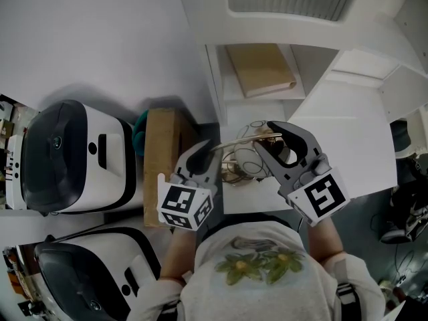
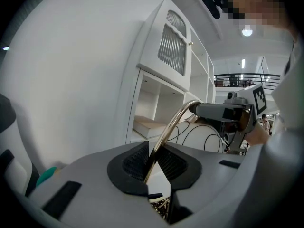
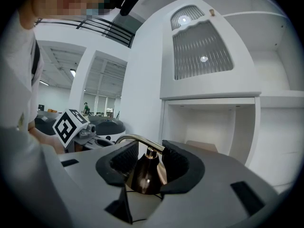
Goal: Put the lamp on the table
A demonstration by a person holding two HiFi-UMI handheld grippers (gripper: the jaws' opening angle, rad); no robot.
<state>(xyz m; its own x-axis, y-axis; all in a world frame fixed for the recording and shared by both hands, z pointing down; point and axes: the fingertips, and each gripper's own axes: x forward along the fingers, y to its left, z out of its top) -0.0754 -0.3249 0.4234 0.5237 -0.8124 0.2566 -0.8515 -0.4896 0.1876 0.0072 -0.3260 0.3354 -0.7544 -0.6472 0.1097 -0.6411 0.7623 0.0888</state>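
The lamp has a white globe shade [image 1: 246, 158] with thin black lines, a curved brass arm [image 1: 242, 140] and a dark brass cap. I hold it in front of my chest with both grippers. My left gripper [image 1: 202, 158] is shut on the brass arm [image 2: 166, 133], which rises between its pads [image 2: 135, 161] and bends right. My right gripper [image 1: 269, 141] is closed on the brass cap [image 3: 144, 173] at the top of the shade, its jaws standing wide. The globe [image 2: 205, 136] shows beyond the left jaws. The lamp's base is hidden.
A white cabinet [image 1: 281, 19] stands ahead, with a tan book [image 1: 261, 69] in its open niche. A white table top [image 1: 351, 129] lies at the right. A cardboard box [image 1: 160, 154] and two white-and-black machines [image 1: 67, 156] are at the left.
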